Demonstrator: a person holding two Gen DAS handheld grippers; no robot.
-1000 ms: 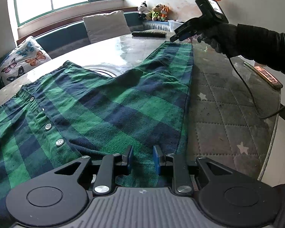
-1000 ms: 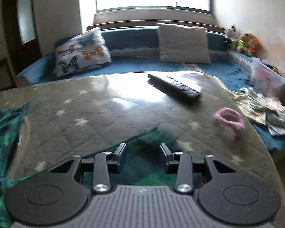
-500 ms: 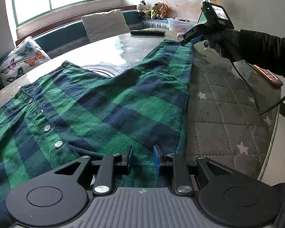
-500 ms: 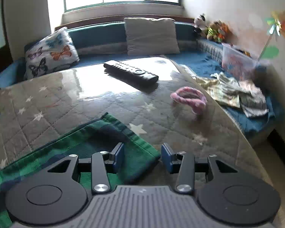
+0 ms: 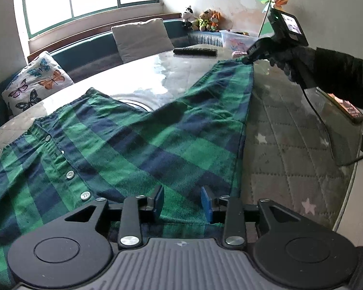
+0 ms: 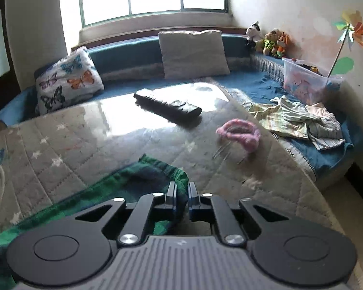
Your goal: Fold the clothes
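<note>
The plaid garment point(image 5: 138, 145) lay spread on the counter point(image 5: 290, 149), one leg reaching far right. The right gripper point(image 6: 181, 193) had just closed, its jaws pinching the far hem corner. The left gripper point(image 5: 182, 199) sat over the near hem, jaws having just spread wider, cloth between the pads but unpressed. On the bench far right, a clear bin point(image 6: 307, 84) held pinkish items, too blurred to tell. Since a second ago, the right gripper had dropped from above the leg onto its corner.
</note>
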